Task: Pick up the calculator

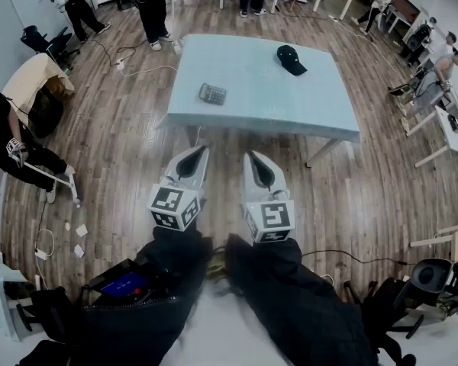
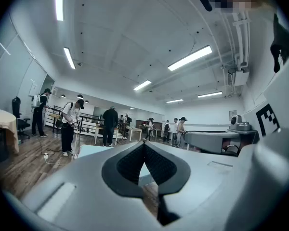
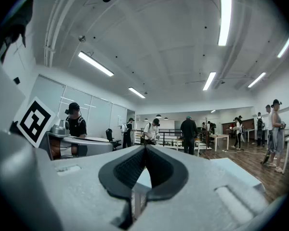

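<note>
- Step in hand: approach only. No reach has started and nothing is held.
- Dark grey rectangular calculator lies flat on the pale blue rectangular table, near its front-left corner and close to the near edge.
- Black fabric cap sits on the far right part of the same top, well apart from the calculator. It's not in the way.
- Left gripper and right gripper are held side by side over the brown wooden plank floor, short of the table's near edge, both pointing toward the table.
- Left gripper view: the dark ribbed pads are pressed together at the tips with nothing between them. Only table top and floor show through the gap behind the tips.
- Right gripper view: same, tips pressed together and empty.
- My read is that the left gripper is the better pick, since the calculator sits roughly ahead of it.
- Next move calls for:
  - closing in on the table;
  - spreading the jaws before getting over the calculator;
  - coming down from above with the jaws straddling its narrower side.
- Risk, as a judgement: it's thin and lies flat, so the pads need to go low on its edges, almost to the table top, or they'll slip off or push it along.
</note>
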Demonstrator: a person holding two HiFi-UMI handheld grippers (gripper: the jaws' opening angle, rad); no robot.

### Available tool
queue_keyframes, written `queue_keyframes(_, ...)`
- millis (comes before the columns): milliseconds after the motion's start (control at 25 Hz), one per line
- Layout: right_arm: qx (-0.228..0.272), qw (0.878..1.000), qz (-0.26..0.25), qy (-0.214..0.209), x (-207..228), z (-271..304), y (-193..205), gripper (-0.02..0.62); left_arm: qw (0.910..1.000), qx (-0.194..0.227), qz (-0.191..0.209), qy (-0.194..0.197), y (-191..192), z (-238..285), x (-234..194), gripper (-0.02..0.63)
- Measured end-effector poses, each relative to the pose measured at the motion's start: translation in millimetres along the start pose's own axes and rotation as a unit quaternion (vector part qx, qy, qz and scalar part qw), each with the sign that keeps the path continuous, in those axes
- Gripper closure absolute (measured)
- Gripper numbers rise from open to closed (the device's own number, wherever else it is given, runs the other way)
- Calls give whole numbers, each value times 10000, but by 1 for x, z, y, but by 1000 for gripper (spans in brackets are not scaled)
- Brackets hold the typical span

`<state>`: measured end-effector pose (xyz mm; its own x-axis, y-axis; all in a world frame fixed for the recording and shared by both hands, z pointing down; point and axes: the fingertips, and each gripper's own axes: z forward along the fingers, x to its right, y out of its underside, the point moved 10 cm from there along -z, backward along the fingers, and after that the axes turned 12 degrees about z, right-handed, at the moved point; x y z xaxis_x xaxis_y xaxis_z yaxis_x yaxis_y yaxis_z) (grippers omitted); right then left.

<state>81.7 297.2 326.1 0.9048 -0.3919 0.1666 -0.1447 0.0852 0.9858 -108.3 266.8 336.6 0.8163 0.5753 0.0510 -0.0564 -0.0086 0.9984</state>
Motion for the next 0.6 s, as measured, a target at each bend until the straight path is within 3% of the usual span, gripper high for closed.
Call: queue_keyframes(600, -34, 10000, -32, 54, 3, -4, 0, 601, 9999, -19, -52, 155, 1, 7, 6, 607)
